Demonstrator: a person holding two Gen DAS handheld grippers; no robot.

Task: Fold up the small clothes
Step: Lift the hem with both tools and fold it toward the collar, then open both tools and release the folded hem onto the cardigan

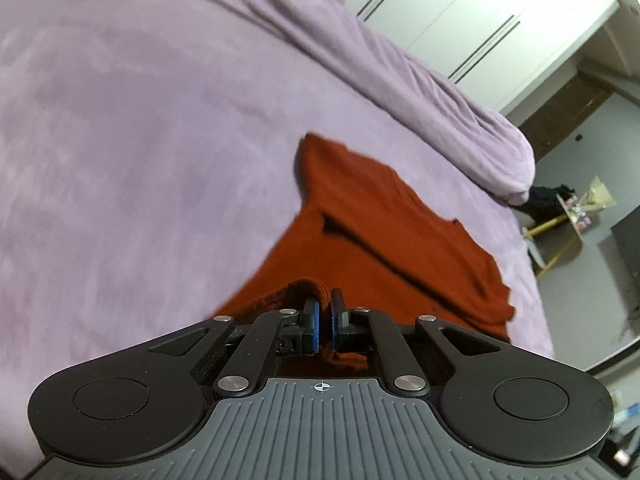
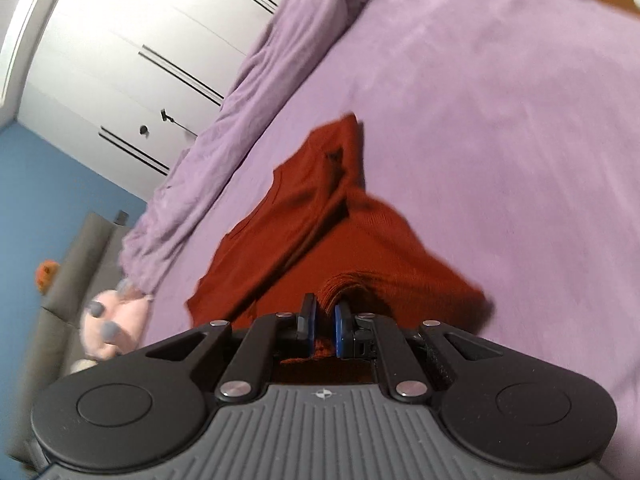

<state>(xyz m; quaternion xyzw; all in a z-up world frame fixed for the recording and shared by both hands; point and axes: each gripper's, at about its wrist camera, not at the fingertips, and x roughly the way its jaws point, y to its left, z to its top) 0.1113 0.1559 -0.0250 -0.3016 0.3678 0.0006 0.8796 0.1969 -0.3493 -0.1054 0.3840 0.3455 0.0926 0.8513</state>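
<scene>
Two wrist views over a bed, each from a hand-held claw. Nearest in the left view, the left claw (image 1: 325, 312) is clenched on a bunched ribbed edge of one rust-red knit garment (image 1: 384, 236). In the right view, the right claw (image 2: 325, 312) likewise pinches a gathered ribbed edge of the same garment (image 2: 304, 216). The garment stretches away from both claws, creased, its far part lying on the lilac bedspread (image 1: 140, 140). Farther off, a rumpled lilac duvet (image 2: 256, 80) runs along the far side of the bed, with white wardrobe doors (image 2: 132, 32) behind. One pink plush toy (image 2: 114, 324) lies beside the bed at the left. No readable writing shows.
</scene>
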